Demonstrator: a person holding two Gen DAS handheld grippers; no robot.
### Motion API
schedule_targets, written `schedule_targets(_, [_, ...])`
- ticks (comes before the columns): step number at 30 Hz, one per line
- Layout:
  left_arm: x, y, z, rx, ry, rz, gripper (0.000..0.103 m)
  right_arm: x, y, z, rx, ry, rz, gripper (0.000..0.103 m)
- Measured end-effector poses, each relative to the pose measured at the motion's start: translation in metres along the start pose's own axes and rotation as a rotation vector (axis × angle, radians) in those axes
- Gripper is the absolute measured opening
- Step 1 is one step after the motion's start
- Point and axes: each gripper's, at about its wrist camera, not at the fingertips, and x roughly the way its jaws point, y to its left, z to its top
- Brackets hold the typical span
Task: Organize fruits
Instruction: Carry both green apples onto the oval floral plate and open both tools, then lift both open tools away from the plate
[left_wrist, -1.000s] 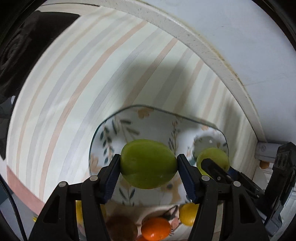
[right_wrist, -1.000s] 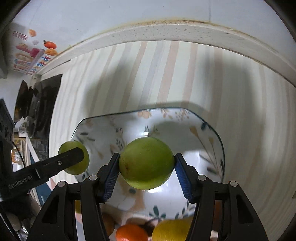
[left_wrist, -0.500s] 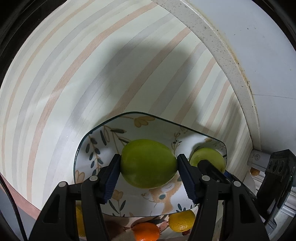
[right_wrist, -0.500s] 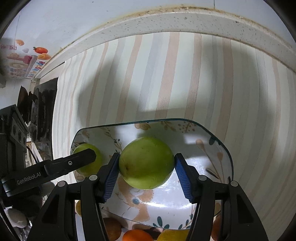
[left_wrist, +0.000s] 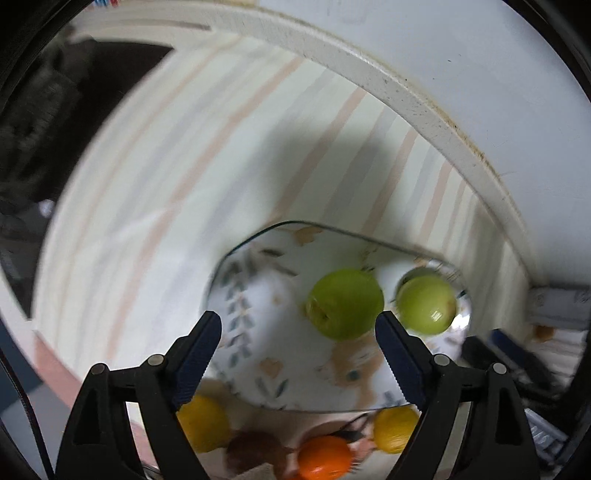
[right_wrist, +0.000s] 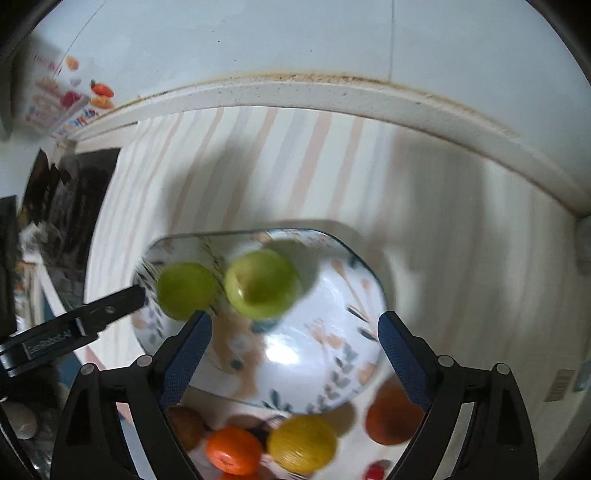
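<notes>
Two green fruits lie side by side on the floral plate. In the left wrist view one green fruit lies just ahead of my open, empty left gripper, and the other green fruit lies to its right. In the right wrist view the plate holds one green fruit and a second green fruit at its left. My right gripper is open and empty above the plate. The left gripper's finger shows at the left.
Loose fruits lie before the plate's near edge: a yellow fruit, an orange fruit, a dark orange fruit and a brown fruit. A white raised ledge and wall bound the striped surface behind.
Both grippers have opened and let go of their green fruits, which now lie on the plate. Both grippers have pulled back and up a little.
</notes>
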Motion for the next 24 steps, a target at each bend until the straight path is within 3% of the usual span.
schedule_targets(10, [-0.046,0.005,-0.073,0.055,-0.183,0.167,0.085,-0.036,0.000,-0.063,-0.076,-0.087,-0.090,0.094])
schedule_targets(24, [-0.129,-0.011,-0.160,0.084,-0.387,0.184,0.085,-0.128,0.022,-0.146,-0.189,-0.265,-0.100,0.095])
